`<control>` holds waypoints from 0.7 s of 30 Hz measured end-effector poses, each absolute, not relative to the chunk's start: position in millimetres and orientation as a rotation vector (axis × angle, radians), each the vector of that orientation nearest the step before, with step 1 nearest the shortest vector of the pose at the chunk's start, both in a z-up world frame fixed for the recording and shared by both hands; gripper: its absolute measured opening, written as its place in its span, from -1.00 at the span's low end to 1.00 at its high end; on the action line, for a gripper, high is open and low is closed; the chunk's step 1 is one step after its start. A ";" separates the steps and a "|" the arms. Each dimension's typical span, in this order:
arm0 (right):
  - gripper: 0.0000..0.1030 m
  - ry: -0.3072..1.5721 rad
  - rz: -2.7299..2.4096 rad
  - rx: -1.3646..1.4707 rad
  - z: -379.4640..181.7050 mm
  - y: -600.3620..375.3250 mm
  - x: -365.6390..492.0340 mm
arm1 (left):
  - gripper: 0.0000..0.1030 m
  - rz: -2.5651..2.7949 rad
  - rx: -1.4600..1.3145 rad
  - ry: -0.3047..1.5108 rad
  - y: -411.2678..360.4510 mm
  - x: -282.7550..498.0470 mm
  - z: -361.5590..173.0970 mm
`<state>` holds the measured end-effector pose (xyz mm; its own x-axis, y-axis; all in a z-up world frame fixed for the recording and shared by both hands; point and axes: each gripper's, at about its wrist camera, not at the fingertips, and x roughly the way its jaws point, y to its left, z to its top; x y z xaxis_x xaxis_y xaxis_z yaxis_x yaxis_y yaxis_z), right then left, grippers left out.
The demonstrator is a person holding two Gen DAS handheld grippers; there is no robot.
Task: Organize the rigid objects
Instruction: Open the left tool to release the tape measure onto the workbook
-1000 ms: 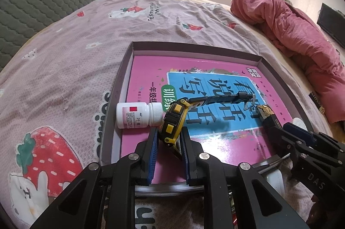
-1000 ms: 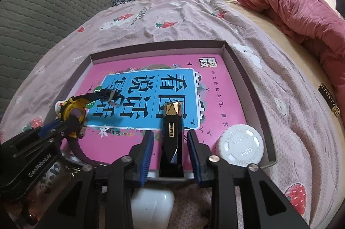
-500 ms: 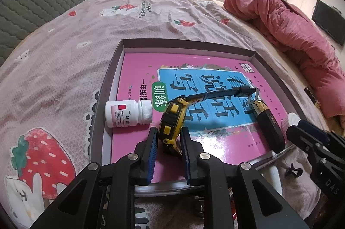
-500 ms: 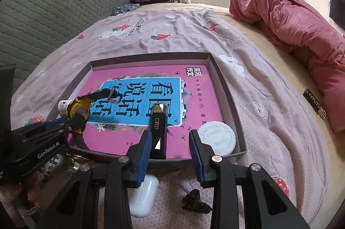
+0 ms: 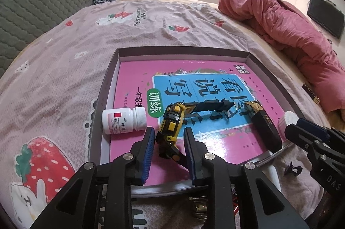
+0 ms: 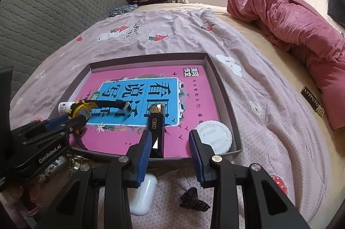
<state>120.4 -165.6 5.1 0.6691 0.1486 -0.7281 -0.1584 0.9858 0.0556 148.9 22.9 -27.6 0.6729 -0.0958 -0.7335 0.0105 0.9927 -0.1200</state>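
Left claw (image 5: 169, 138) has just been opening — its blue pads flank the yellow tape measure (image 5: 171, 121) without pressing it. Right claw (image 6: 170, 142) stands released, the black lighter (image 6: 157, 123) at its 11 o'clock. Both things lie in the tray (image 5: 103, 95), the white pill bottle (image 5: 124, 120) at the tape's 9 o'clock.

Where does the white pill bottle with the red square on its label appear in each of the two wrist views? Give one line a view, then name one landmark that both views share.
Left wrist view: the white pill bottle lies on its side at the tray's left edge, left of the yellow toy excavator.
Right wrist view: only its end shows at the left, behind the excavator.
Shared landmark: the pink book in the tray.
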 end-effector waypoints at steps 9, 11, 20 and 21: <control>-0.31 0.811 0.171 -0.018 8.3 -167.2 118.3 | -0.28 -0.087 -0.124 0.814 21.6 147.0 -22.9; -0.31 0.810 0.171 -0.018 8.7 -167.7 118.3 | -0.22 -0.101 -0.129 0.802 21.1 146.1 -20.6; -0.31 0.810 0.166 -0.021 12.6 -172.4 113.7 | -0.09 -0.124 -0.144 0.793 20.3 144.5 -17.9; -0.31 0.810 0.165 -0.021 12.9 -172.8 113.5 | -0.06 -0.128 -0.152 0.793 21.1 144.6 -17.3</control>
<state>113.4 -172.8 12.9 0.6776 0.1387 -0.7222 -0.1548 0.9870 0.0442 144.6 21.1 -17.3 0.6947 -0.1716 -0.6985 0.0577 0.9813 -0.1837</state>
